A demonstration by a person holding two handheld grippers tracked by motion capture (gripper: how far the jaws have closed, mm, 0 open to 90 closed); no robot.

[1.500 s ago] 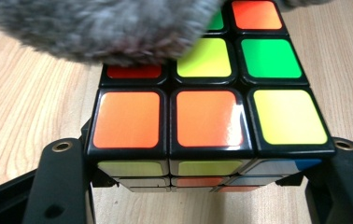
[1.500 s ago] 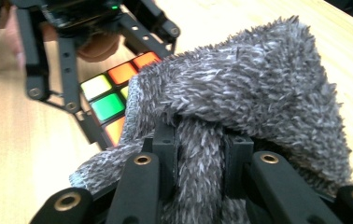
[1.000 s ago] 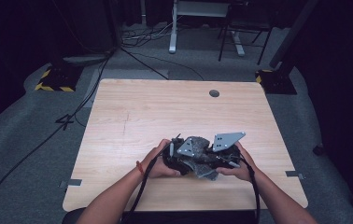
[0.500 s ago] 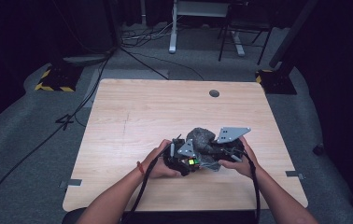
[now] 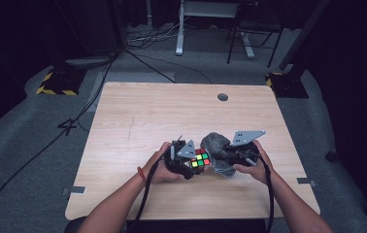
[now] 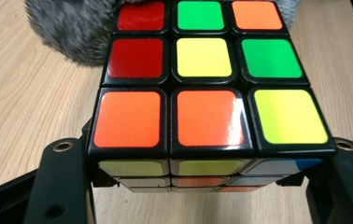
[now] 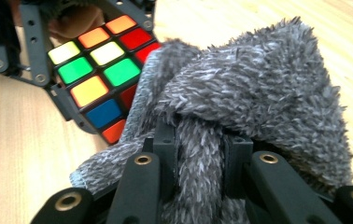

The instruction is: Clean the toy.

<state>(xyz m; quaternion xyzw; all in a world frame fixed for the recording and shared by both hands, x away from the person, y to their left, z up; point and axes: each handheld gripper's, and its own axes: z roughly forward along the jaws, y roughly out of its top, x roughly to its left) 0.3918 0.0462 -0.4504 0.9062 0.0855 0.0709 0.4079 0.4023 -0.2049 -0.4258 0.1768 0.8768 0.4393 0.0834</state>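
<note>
You are holding a puzzle cube [image 5: 200, 160] in your left gripper [image 5: 187, 156] and a grey fuzzy cloth [image 5: 216, 143] in your right gripper [image 5: 230, 154], both low over the near middle of the wooden worktop [image 5: 147, 116]. The work in hand looks like wiping the cube with the cloth, and the two are already together: in the right gripper view the cloth [image 7: 249, 88] lies against the cube's [image 7: 97, 70] red-stickered side.

In the left gripper view the black jaws are clamped on the cube's [image 6: 202, 79] lower sides, with the mixed red, green, orange and yellow face turned up toward the camera. In the right gripper view the jaws are pinched narrow on a bunched fold of cloth, the rest billowing over and past them.

The next move probably calls for dragging the cloth across a cube face while your left hand [image 5: 159, 167] keeps the cube steady, or turns it to offer a fresh side. Keep both grips firm, since the cloth could slip out under friction.
</note>
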